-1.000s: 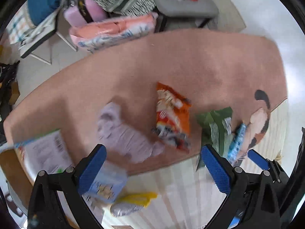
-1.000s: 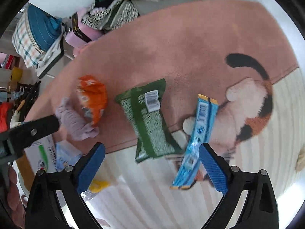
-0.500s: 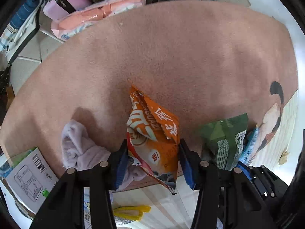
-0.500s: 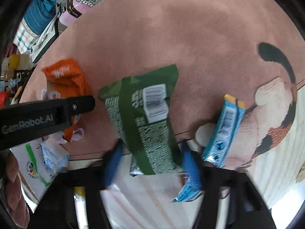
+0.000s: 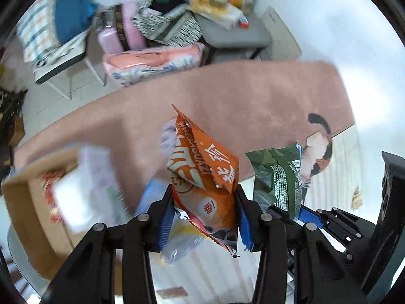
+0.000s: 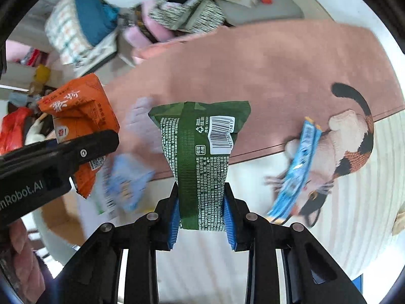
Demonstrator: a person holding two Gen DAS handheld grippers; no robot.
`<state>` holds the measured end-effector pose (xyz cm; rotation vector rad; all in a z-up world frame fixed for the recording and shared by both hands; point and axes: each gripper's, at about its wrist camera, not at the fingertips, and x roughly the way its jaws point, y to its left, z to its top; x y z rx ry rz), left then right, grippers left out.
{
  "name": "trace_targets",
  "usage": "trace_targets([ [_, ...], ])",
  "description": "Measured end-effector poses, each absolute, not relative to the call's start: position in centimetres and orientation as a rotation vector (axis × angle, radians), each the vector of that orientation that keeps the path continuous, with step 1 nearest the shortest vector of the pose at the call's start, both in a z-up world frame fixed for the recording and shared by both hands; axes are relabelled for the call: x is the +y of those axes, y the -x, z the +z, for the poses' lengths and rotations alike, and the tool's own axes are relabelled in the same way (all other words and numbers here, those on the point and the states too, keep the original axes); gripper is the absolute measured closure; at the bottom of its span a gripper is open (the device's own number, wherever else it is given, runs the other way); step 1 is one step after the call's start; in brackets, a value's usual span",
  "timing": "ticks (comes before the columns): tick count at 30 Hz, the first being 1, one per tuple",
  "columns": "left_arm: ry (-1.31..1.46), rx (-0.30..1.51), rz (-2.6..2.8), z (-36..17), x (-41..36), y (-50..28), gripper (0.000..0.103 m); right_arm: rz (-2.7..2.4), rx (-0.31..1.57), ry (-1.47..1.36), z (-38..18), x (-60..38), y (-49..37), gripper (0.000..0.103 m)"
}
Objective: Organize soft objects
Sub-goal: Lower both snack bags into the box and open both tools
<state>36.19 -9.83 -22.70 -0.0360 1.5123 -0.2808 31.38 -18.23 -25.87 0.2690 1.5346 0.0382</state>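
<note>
My left gripper point(image 5: 205, 195) is shut on an orange snack bag point(image 5: 202, 162), which hangs lifted above the pink rug point(image 5: 253, 96). The same orange bag point(image 6: 81, 111) shows at the left of the right wrist view, above the left gripper's black body. My right gripper point(image 6: 201, 192) has a green snack bag point(image 6: 200, 136) between its blue pads; the jaws are closing and the pads press its lower end. The green bag point(image 5: 276, 174) is also lifted off the floor. A lilac cloth point(image 6: 141, 121) lies on the rug behind both bags.
A long blue packet point(image 6: 301, 162) lies on the cat picture point(image 6: 354, 136) at the rug's edge. A small light-blue pack point(image 6: 126, 177) lies near the rug's front edge. A cardboard box point(image 5: 25, 202) with packets stands at left. Chairs piled with bags and clothes point(image 5: 172, 25) stand behind the rug.
Both grippers went from open above the rug to closed on bags. The left took the orange bag, the right the green bag, and both rose with them.
</note>
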Motion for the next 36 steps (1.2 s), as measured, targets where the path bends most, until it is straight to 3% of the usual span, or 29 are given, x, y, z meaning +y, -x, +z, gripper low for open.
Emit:
trace_targets([
  [9, 0.161, 1.470, -0.092, -19.3, 8.9, -28.9, 0.063, 0.261, 1.505, -0.210, -21.1, -3.3, -28.5, 0.071],
  [17, 0.195, 1.558, 0.095, -24.8, 21.2, -30.1, 0.062, 0.291, 1.619, -0.108, -26.9, 8.7, -28.2, 0.071],
  [24, 0.199, 1.644, 0.082, -30.7, 24.2, -34.1, 0.062, 0.215, 1.711, -0.040, -32.7, 12.3, -28.0, 0.071],
  [36, 0.162, 1.771, 0.067, -37.5, 23.8, -36.8, 0.060, 0.161, 1.801, 0.014, -37.4, 13.4, -27.6, 0.072],
])
